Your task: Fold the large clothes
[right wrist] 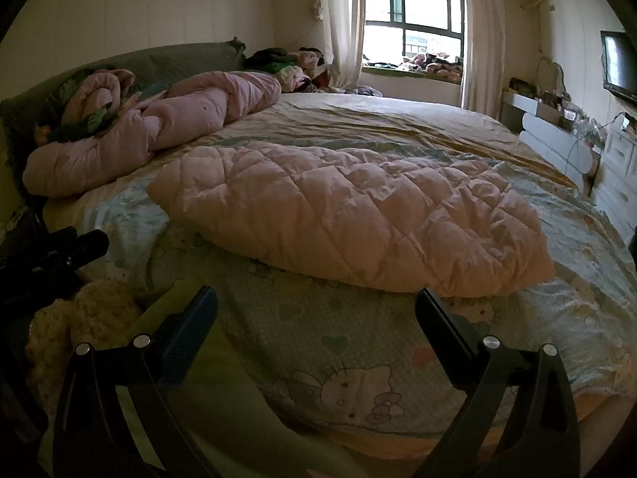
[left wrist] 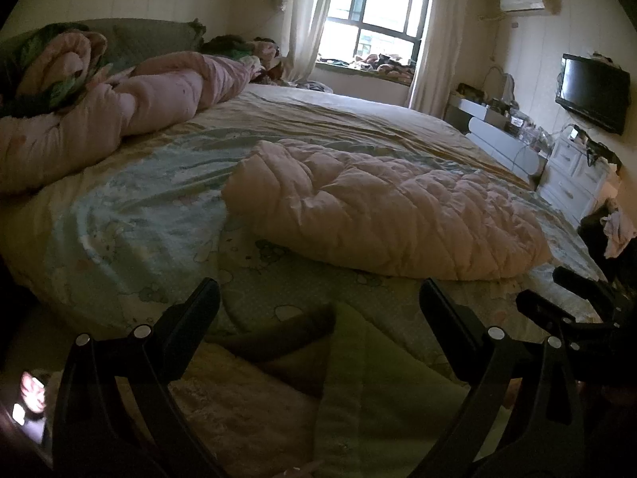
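A sunlit bedroom: a pink quilted jacket lies folded over on a bed with a cartoon-print sheet.

Both grippers hang short of the near edge of the bed, the left gripper and right gripper each with fingers spread wide and holding nothing; the jacket sits mid-bed, apart from both. The padding looks puffy and slick, so a shallow pinch could slip off a layer, and a grab at the hem could snag the sheet beneath and drag it along.
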